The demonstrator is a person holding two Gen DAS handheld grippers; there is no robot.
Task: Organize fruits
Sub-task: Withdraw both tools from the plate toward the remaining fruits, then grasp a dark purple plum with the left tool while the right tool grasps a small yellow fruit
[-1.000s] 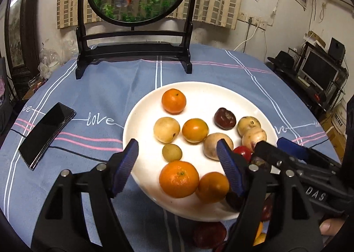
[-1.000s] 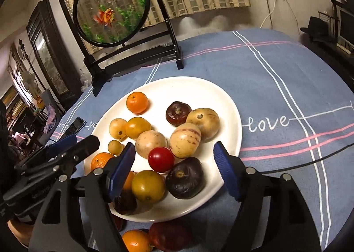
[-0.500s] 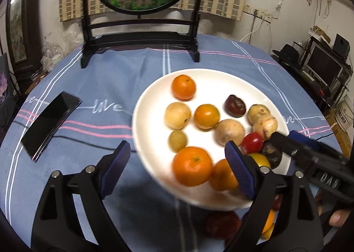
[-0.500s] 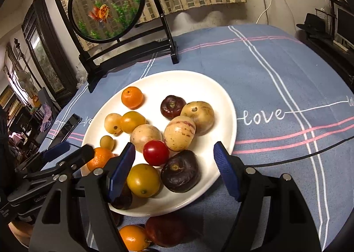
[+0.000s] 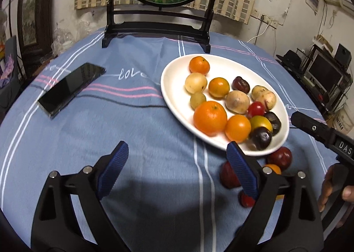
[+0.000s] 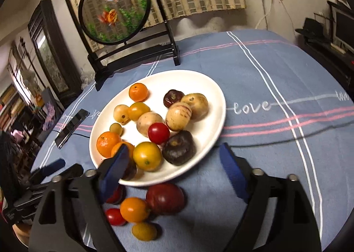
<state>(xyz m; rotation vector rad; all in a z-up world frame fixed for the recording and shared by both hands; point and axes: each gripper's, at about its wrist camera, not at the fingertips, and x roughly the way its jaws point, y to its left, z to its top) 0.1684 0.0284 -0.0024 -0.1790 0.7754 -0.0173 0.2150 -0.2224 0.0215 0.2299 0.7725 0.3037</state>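
Observation:
A white plate [image 5: 169,88] [image 6: 205,88] holds several fruits: oranges, pale yellow ones, a red tomato [image 6: 158,133], and dark purple ones [image 6: 178,150]. Loose fruits lie on the blue cloth in front of it, among them a dark red fruit [image 6: 164,199] [image 5: 281,157], an orange [image 6: 133,209] and a small red tomato [image 6: 115,216]. My left gripper [image 5: 177,154] hangs over bare cloth left of the plate, its jaws opening and empty. My right gripper [image 6: 174,154] sits over the plate's near rim, jaws opening, its pads pressing on nothing.
A black phone [image 5: 68,89] [image 6: 72,125] with a cable lies on the cloth left of the plate. A round goldfish screen on a black stand [image 5: 154,28] [image 6: 132,55] stands at the back. A person's hand [image 5: 331,188] holds the right gripper's handle.
My left gripper has slid left off the plate to bare cloth and its jaws have widened. My right gripper has drawn back a little and opened wider, showing more loose fruit.

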